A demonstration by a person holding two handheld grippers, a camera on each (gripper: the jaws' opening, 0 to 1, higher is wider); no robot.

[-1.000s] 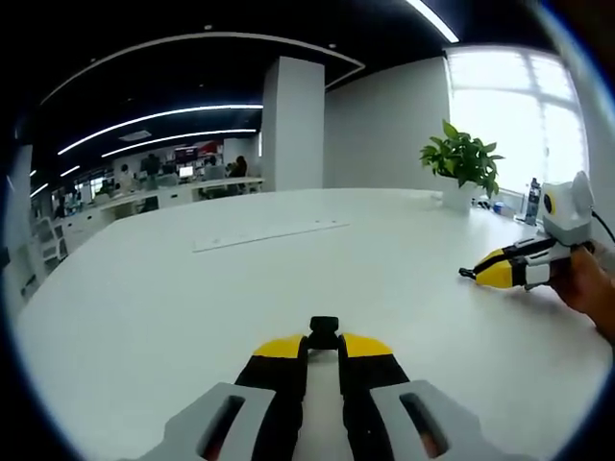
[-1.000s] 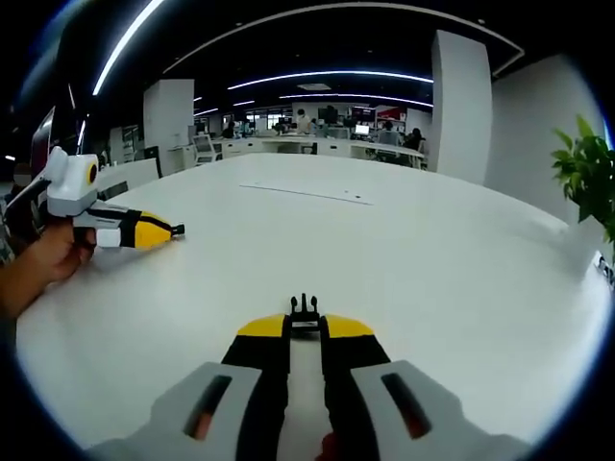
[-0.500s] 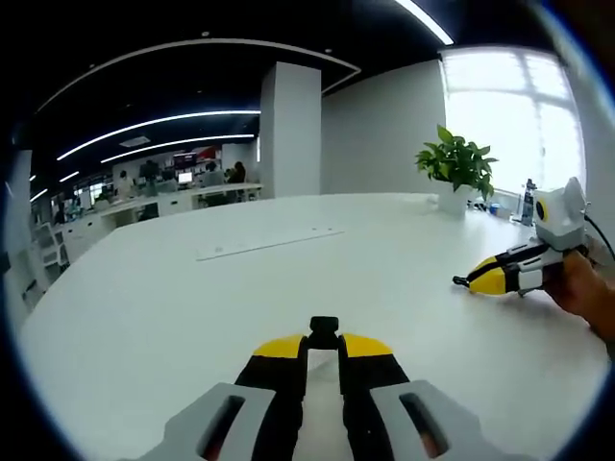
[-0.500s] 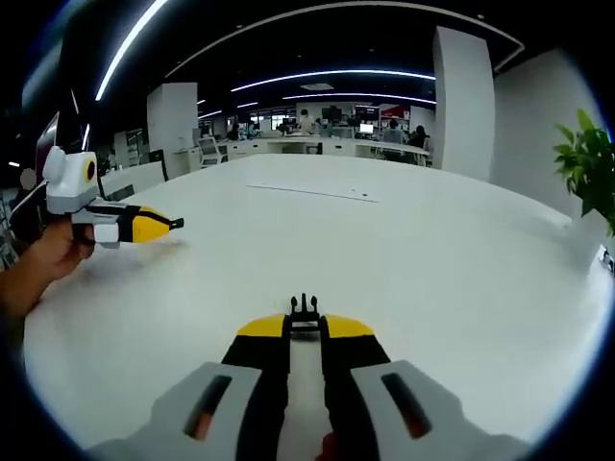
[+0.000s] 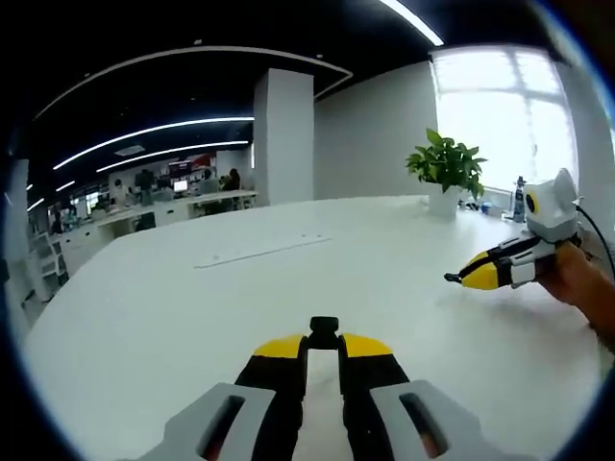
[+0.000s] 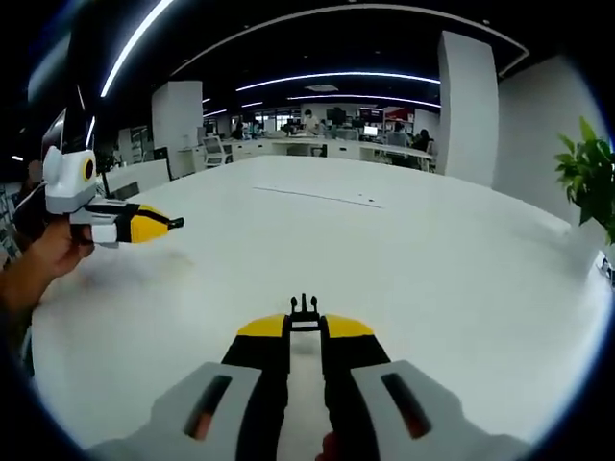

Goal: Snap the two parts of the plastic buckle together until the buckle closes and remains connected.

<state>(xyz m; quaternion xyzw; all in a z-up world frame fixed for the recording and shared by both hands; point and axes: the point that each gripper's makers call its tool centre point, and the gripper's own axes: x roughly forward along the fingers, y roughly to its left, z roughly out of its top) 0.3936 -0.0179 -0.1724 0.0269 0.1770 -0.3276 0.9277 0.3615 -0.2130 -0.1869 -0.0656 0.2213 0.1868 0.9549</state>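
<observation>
Above a white bench [image 5: 192, 317], the left gripper [image 5: 324, 336] clenches the buckle socket [image 5: 324, 325], the right gripper [image 6: 305, 322] the pronged half [image 6: 305, 309]; well apart, they await alignment, each at the other's three or nine o'clock.

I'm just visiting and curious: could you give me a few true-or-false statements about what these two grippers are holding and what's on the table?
1. The left gripper is shut on a black buckle part. True.
2. The right gripper is open. False: it is shut on a pronged buckle part.
3. The two buckle parts are snapped together. False: they are apart, one in each gripper.
4. A potted plant stands on the white table. True.
</observation>
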